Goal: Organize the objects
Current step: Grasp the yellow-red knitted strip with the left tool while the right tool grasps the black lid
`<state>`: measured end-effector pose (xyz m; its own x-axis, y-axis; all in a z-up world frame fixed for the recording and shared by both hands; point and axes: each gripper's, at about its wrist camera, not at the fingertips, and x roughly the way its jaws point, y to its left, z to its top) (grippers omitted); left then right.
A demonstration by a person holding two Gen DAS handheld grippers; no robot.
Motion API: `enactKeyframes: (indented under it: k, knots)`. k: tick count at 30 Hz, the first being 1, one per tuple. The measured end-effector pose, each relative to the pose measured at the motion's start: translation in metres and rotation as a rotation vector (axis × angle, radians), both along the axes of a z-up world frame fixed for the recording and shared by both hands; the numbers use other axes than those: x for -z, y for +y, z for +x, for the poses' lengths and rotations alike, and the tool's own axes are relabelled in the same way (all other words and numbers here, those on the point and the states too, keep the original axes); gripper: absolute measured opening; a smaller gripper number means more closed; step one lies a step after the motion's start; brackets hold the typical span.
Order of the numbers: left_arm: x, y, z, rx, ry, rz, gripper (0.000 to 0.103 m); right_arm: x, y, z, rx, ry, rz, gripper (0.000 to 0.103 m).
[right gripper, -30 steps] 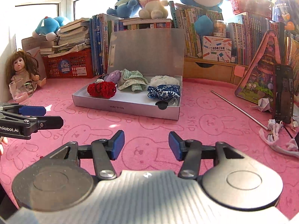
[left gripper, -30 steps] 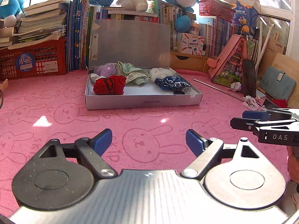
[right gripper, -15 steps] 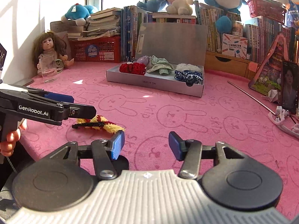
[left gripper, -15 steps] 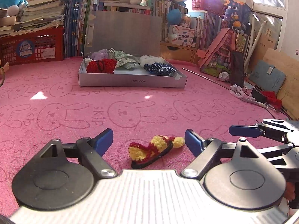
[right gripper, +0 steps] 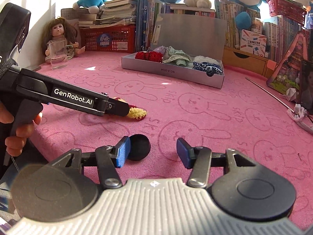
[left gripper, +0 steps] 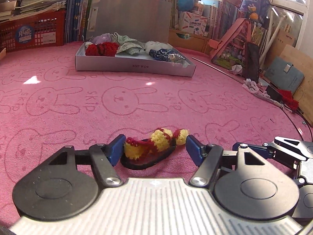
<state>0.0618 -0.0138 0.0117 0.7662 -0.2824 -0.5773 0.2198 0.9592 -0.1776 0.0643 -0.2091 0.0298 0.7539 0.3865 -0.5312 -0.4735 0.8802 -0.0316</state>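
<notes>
- Left wrist view: a grey box (left gripper: 135, 66) stands on the pink worktop (left gripper: 137, 105) with its lid raised upright at the back. Inside lie a red knitted piece (left gripper: 101, 49), a pale green cloth (left gripper: 129, 46), a white fluffy item (left gripper: 154, 44) and a blue patterned item (left gripper: 166, 53); a lilac item shows behind the red one.
- A red basket (left gripper: 33, 33) at back left carries stacked books on top; its contents cannot be made out.
- The left gripper (left gripper: 154, 146) has its fingers part-way apart, having just been closing. The yellow-and-red crocheted slipper (left gripper: 156, 145) lies on the worktop between them; the left pad is at its heel, the right pad just short of its toe. No firm grip is evident.
- Open worktop runs between slipper and box; clutter lines the right edge.
- Right wrist view: the right gripper (right gripper: 153, 152) has its fingers standing apart with nothing between them; a round black object (right gripper: 139, 146) sits just beside the left pad.
- The left gripper's arm reaches in from the left, a hand (right gripper: 17, 131) on its handle, its tip at the slipper.
- An empty-looking clear glass (right gripper: 57, 54) stands before a doll at back left.
- The worktop's near-left edge lies below that hand.
</notes>
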Motion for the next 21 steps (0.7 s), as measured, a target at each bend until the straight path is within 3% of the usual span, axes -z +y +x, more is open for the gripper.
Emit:
enactKeyframes:
  k: [3,7,21]
  knots:
    - [0.0009,-0.0027,0.0002,0.0,-0.011,0.017,0.072,0.0,-0.0019,0.0004,0.007,0.007,0.013,0.067]
    - [0.0016,-0.0035,0.0,-0.003,-0.022,0.032,0.061,-0.0007,-0.0023,-0.0019,-0.001,0.01,0.019,0.067]
    - [-0.0002,-0.0016,-0.0003,0.002,-0.032,0.016,0.048,-0.0026,0.005,-0.007,-0.038,0.01,0.013,0.067]
